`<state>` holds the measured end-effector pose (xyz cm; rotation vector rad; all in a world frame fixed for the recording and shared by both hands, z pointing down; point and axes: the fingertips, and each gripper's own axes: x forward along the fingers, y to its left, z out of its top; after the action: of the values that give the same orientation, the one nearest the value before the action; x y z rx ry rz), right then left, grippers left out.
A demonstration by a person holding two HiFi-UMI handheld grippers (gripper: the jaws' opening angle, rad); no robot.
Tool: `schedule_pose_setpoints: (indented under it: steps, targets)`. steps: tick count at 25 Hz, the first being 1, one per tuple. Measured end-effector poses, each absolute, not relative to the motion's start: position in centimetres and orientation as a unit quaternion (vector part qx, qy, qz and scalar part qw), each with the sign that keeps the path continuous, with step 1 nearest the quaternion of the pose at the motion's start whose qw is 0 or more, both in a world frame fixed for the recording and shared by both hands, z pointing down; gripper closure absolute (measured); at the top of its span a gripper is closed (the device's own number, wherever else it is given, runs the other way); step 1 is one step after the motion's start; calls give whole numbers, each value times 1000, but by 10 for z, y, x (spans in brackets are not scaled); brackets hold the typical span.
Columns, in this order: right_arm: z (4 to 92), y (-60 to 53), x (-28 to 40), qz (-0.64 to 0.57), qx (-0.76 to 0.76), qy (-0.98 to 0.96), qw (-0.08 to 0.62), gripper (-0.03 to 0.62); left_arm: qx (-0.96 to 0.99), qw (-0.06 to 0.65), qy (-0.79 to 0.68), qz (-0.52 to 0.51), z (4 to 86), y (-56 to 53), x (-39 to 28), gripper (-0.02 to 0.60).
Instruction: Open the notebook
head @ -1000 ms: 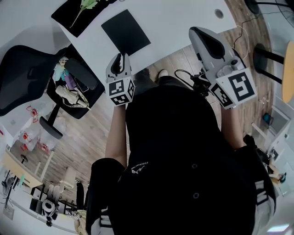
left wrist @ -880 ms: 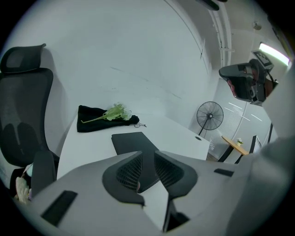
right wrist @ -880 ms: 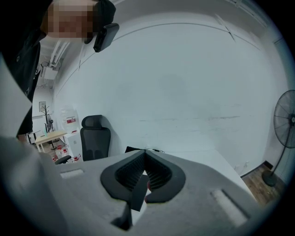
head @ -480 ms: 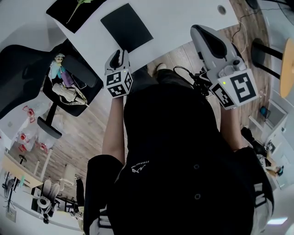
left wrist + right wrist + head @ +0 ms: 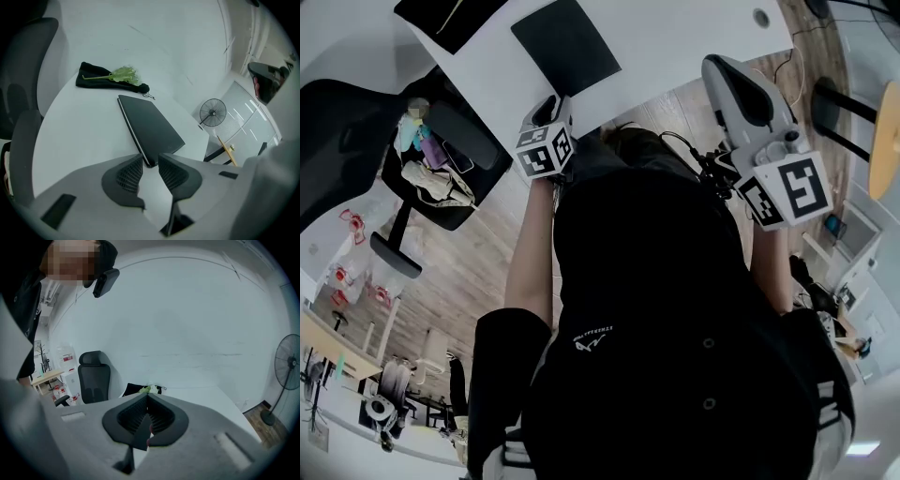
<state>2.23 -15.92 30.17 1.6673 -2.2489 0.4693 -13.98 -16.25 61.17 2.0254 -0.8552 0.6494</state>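
Approach step - the left gripper [image 5: 150, 165] should drop onto the near corner of the notebook [image 5: 150, 129] and catch the cover edge only, not the whole block. Its fingers [image 5: 127, 176] are slightly apart, with nothing between them. The notebook lies closed on the white surface [image 5: 79, 136], its corner just ahead of them - probably not touching. The right gripper [image 5: 146, 399] has its fingers together, empty, well apart from the notebook.

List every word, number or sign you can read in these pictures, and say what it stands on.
None can be read.
White print on the person's black top: too small to read.
Marker cube on the left gripper, and that on the right gripper: square patterns, no letters.
Notebook: no legible text.
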Motion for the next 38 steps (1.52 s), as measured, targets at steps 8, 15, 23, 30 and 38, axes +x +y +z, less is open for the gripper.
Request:
schedule_pose_setpoints:
  steps: [8, 15, 23, 30, 38]
  targets:
    - [303, -158, 21, 164, 580, -783, 154, 592, 789, 468, -316, 244, 622, -154, -135, 482]
    - [305, -160, 14, 166, 576, -785, 154, 592, 779, 490, -314, 234, 623, -156, -135, 482]
    - [312, -158, 16, 169, 575, -786, 151, 592, 764, 513, -324, 220, 628, -156, -136, 510]
    - [314, -153, 22, 169, 563, -796, 144, 592, 761, 509, -340, 213, 622, -158, -137, 525]
    - [313, -151, 39, 169, 534, -817, 134, 592, 737, 522, -379, 203, 619, -156, -138, 551]
